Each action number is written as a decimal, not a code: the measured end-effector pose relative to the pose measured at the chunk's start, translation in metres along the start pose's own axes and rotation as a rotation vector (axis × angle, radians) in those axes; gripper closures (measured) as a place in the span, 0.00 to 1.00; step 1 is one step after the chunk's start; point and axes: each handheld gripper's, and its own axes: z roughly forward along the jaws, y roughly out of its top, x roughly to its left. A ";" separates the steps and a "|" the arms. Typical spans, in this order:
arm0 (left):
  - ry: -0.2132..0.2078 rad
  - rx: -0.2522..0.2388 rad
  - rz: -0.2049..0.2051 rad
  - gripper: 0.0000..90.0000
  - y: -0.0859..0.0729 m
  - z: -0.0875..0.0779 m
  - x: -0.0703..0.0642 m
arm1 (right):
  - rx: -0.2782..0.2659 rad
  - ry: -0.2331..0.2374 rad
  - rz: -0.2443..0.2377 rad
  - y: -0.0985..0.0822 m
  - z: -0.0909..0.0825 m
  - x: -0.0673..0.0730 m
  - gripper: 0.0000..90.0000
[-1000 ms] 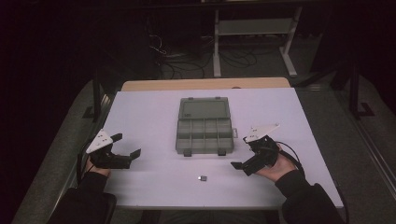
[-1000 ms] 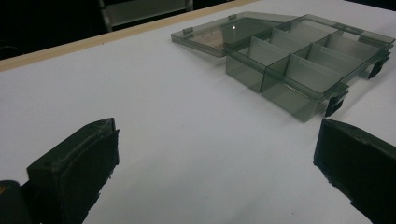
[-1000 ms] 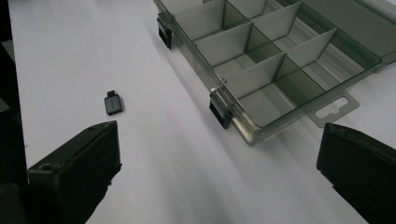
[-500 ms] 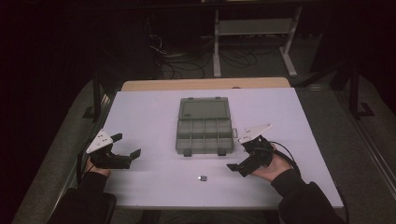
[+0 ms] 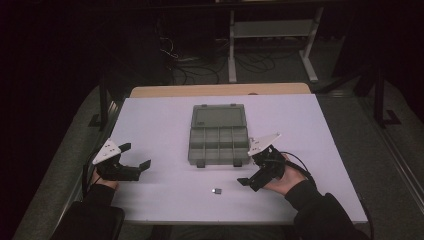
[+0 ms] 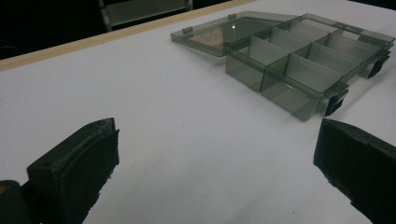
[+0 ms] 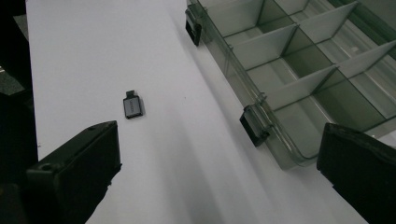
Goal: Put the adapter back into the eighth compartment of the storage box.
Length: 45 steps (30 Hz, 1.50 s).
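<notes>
right tool (image 5: 255, 172) jaws wide, holding nothing, near the small grey adapter (image 5: 216, 190) | adapter flat on the white table (image 5: 160, 120), just in front of the open compartment box (image 5: 218, 135) | left tool (image 5: 134, 159) jaws wide, well apart at the table's left

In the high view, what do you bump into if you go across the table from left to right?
Left gripper → small dark adapter → right gripper. The open compartment box sits farther back, above the adapter, so it has no clear place in this order.
</notes>
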 end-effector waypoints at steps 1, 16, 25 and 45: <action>-0.001 0.000 0.000 0.00 0.000 0.000 0.000 | 0.004 0.002 -0.007 0.001 0.001 0.000 0.00; -0.001 0.001 0.001 0.00 0.000 0.000 0.000 | 0.053 0.031 -0.041 0.010 0.016 0.008 0.00; -0.001 0.001 0.001 0.00 0.000 0.000 0.000 | 0.064 0.042 -0.053 0.013 0.020 0.013 0.00; -0.003 0.002 0.001 0.00 0.000 0.000 0.000 | 0.118 0.074 -0.092 0.020 0.041 0.021 0.00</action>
